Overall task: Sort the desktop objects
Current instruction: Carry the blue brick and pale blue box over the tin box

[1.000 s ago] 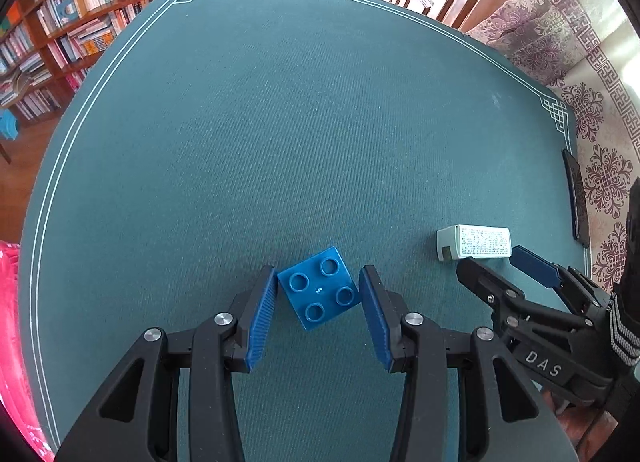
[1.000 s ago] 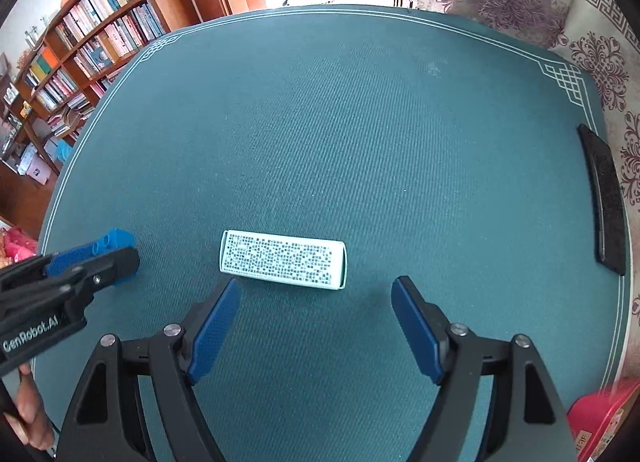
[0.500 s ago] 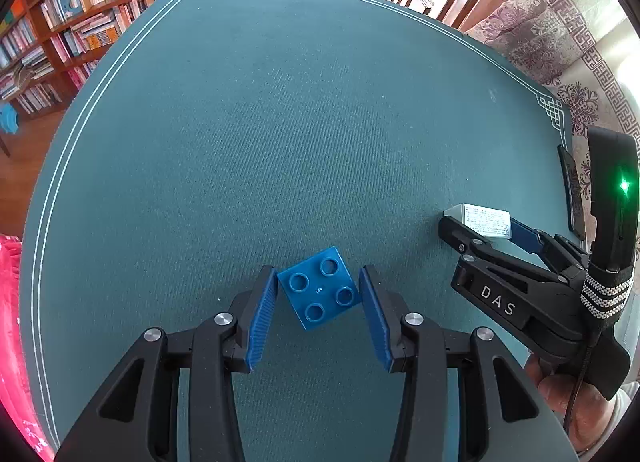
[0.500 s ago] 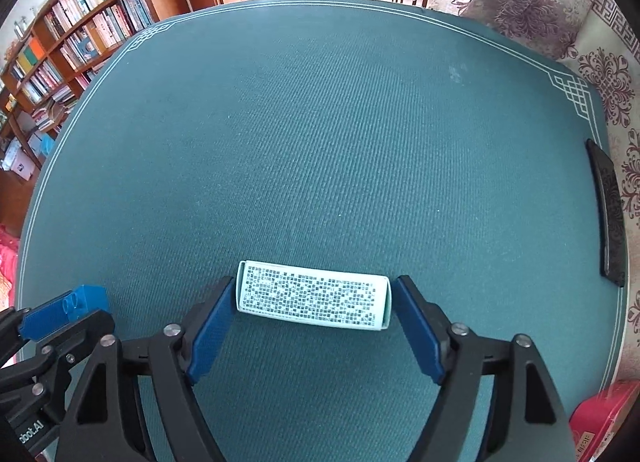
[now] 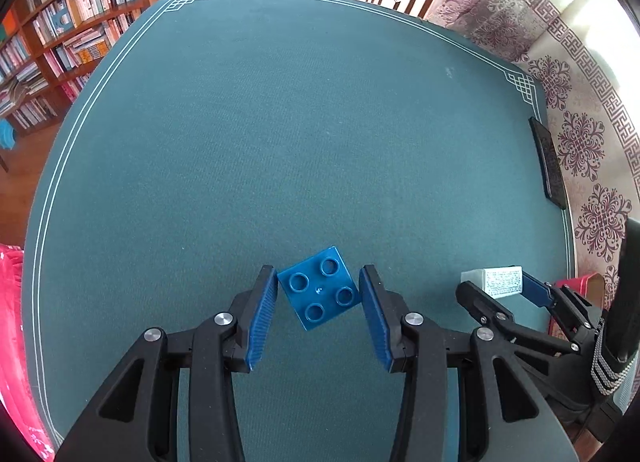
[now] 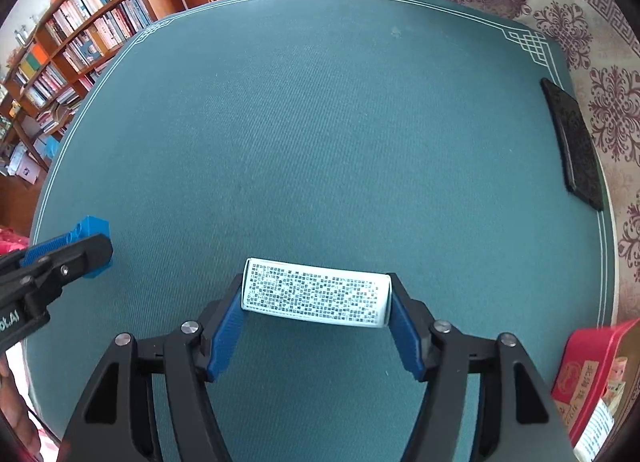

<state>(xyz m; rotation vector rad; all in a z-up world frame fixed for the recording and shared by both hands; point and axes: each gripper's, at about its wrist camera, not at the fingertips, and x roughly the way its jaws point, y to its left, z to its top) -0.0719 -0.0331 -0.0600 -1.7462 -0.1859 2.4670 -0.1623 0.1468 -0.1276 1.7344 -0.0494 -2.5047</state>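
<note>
On the green worktop [image 5: 280, 122], near its close edge, sit two small things. One is a blue block [image 5: 319, 293] with four round bumps on top. It sits turned like a diamond between the two blue pads of the left tongs [image 5: 318, 316]. Its corners meet the pads on both sides, so the left tongs are clamped on the block. To the right of it is a white box [image 6: 316, 298] covered in tiny dark print. It lies flat on its long side. The right tongs [image 6: 316, 312] have one blue pad pressed on each short end of the box, so they are clamped on it too. From the left camera, the white box and the right tongs show at the near right, just beside the left tongs. From the right camera, the blue block and the left tongs show at the near left. A flat black thing [image 6: 576, 150] lies by the right edge of the worktop, well apart from both tongs. A red box [image 6: 588, 378] sits at the near right corner. Shelves full of books [image 6: 68, 58] stand far off on the left.
</note>
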